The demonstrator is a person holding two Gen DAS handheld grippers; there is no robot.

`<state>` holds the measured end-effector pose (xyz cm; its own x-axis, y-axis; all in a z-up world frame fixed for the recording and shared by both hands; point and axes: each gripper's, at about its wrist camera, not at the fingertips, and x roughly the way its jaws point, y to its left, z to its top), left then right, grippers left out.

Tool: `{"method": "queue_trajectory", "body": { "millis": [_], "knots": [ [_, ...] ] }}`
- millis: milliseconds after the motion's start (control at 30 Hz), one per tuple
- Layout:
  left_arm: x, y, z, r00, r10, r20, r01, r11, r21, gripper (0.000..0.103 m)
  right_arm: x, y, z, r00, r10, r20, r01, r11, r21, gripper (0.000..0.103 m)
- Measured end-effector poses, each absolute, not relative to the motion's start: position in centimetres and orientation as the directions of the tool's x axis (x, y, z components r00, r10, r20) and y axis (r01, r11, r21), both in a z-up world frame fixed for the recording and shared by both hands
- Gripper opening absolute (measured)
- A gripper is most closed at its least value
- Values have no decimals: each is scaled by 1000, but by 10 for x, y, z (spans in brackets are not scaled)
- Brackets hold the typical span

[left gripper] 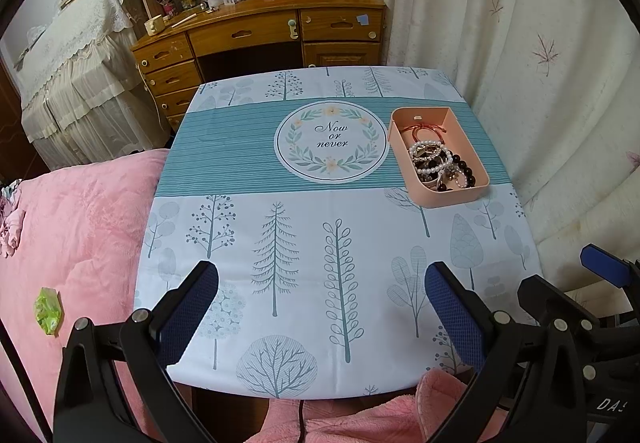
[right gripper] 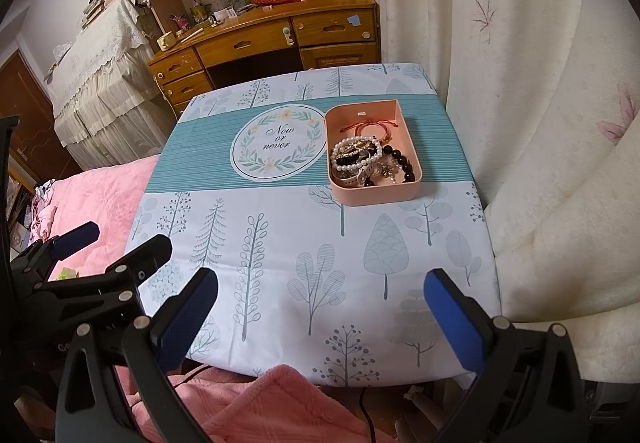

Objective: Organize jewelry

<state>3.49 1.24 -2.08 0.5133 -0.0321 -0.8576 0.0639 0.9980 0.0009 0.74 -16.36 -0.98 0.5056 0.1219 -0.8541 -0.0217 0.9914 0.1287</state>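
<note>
Left wrist view: the left hand-held gripper (left gripper: 322,299) hangs over the near edge of the desk (left gripper: 304,243), its jaws spread wide with nothing between them. The cloth-covered top lies bare from the near edge up to the round printed emblem (left gripper: 331,142). At 2 o'clock sits the pink tray (left gripper: 460,195), close to the right edge of the desk and just beside the emblem. Its long axis runs from near to far, slightly slanted, with the open top facing up. Inside lie a pearl bracelet (left gripper: 426,147), dark beads (left gripper: 464,167) and a red cord bracelet (left gripper: 424,131), heaped toward the near end; how many pieces are tangled there is hard to tell. A curtain (left gripper: 540,63) hangs against the right edge; a pink blanket (left gripper: 80,223) meets the left edge. The right hand-held gripper (left gripper: 568,283) shows at 4 o'clock.

Right wrist view: the right hand-held gripper (right gripper: 320,295) is likewise released, jaws wide over the near edge. The pink tray (right gripper: 380,195) stands at 1 o'clock, long axis pointing away, its far end mostly bare. The pearl bracelet (right gripper: 356,155) lies left of the dark beads (right gripper: 404,163). The left hand-held gripper (right gripper: 116,247) sits at 9 o'clock, off the left edge. A wooden dresser (right gripper: 280,39) stands beyond the far edge.
</note>
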Motion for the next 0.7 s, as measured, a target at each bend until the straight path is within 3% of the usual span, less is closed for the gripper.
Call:
{"method": "queue_trajectory", "body": {
  "millis": [700],
  "knots": [
    [35, 12, -21, 513, -29, -858, 63, 998, 3, 102, 9, -166, -10, 504, 123, -855, -23, 991, 129, 103]
  ]
}}
